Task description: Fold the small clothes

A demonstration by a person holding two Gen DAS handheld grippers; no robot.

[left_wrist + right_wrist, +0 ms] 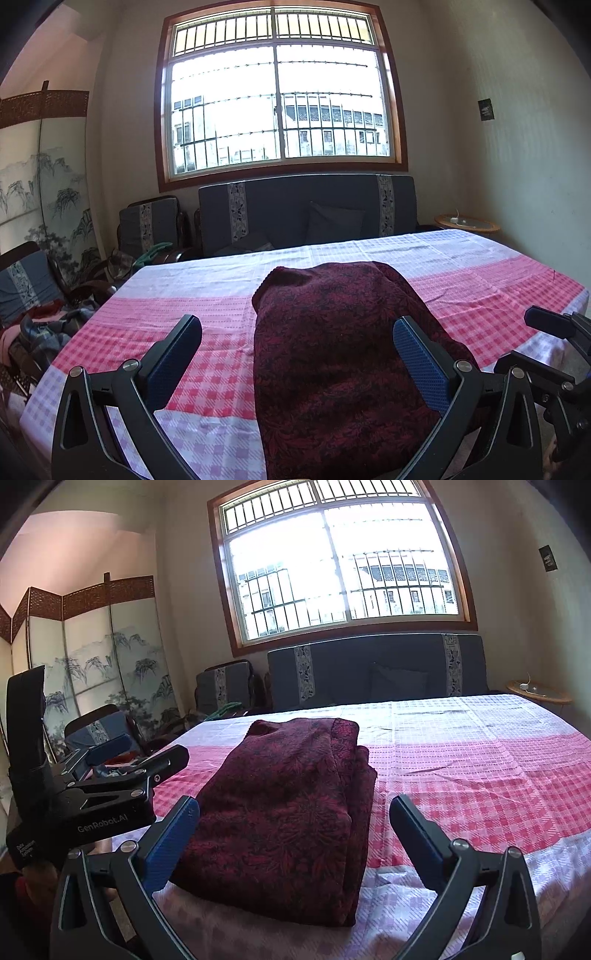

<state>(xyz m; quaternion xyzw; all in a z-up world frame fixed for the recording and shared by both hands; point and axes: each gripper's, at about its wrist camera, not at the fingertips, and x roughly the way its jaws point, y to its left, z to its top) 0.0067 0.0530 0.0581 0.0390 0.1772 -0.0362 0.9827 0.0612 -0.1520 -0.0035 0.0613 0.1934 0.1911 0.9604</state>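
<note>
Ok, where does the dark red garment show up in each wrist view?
Left wrist: garment fills the lower centre, running toward the camera between the open jaws.
Right wrist: garment sits centre-left, layered edges on its right side.
Shared landmark: the barred window behind the table.

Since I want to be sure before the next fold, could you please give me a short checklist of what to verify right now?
1. Left gripper open: ok.
2. Right gripper open: ok.
3. Dark red patterned garment free of both grippers: ok.
4. Garment already folded into a long strip with layered edges: ok.
5. Garment fully on the checked tablecloth: cannot tell; its near end runs out of the left wrist view.
6. Cloth around the garment free of other items: ok.
</note>
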